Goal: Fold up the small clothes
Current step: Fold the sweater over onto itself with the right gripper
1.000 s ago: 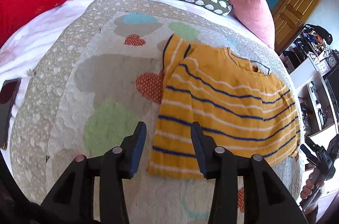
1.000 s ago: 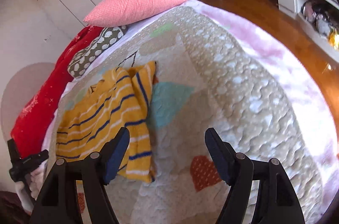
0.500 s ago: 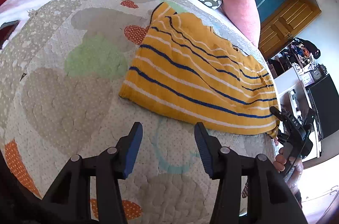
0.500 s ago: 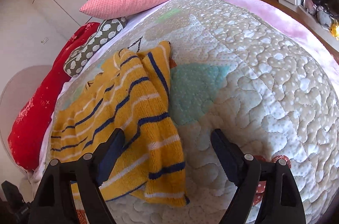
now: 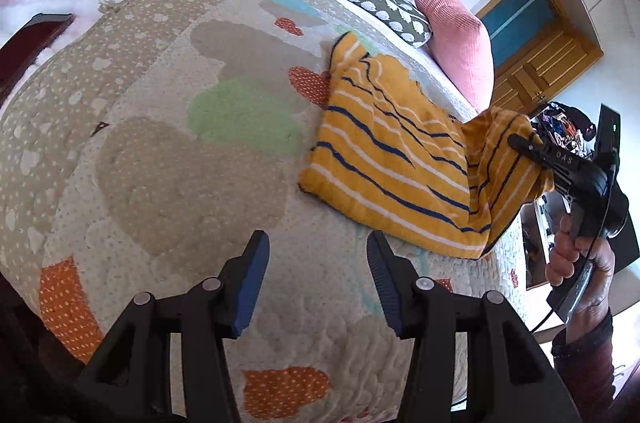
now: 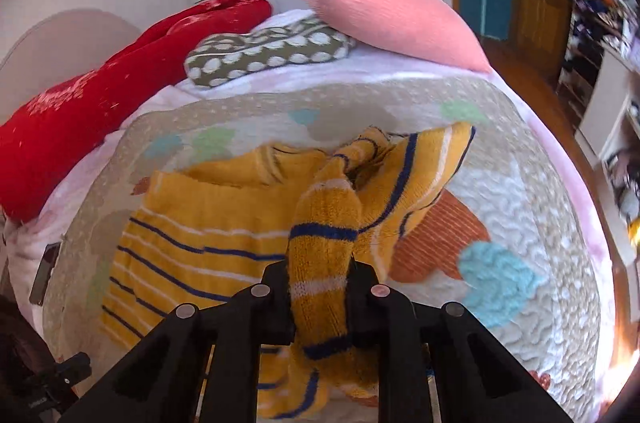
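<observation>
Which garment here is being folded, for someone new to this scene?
On the patchwork quilt, below the pink pillow, lies a mustard sweater. It alone has navy and white stripes, one edge pinched in the right tool.

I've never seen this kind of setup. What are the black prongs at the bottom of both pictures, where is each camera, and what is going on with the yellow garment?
No robot here: a person holds a two-finger gripper in each hand, with a fisheye camera on each looking along its fingers. The prongs are those fingers.

The left wrist view shows the left gripper, open and empty, above a patchwork quilt on a bed. The same view shows the person's hand holding the other tool.

The right wrist view shows the right gripper closing on a bunched part of the yellow striped sweater, lifting that side while the rest lies on the quilt. A pink pillow lies beyond.
</observation>
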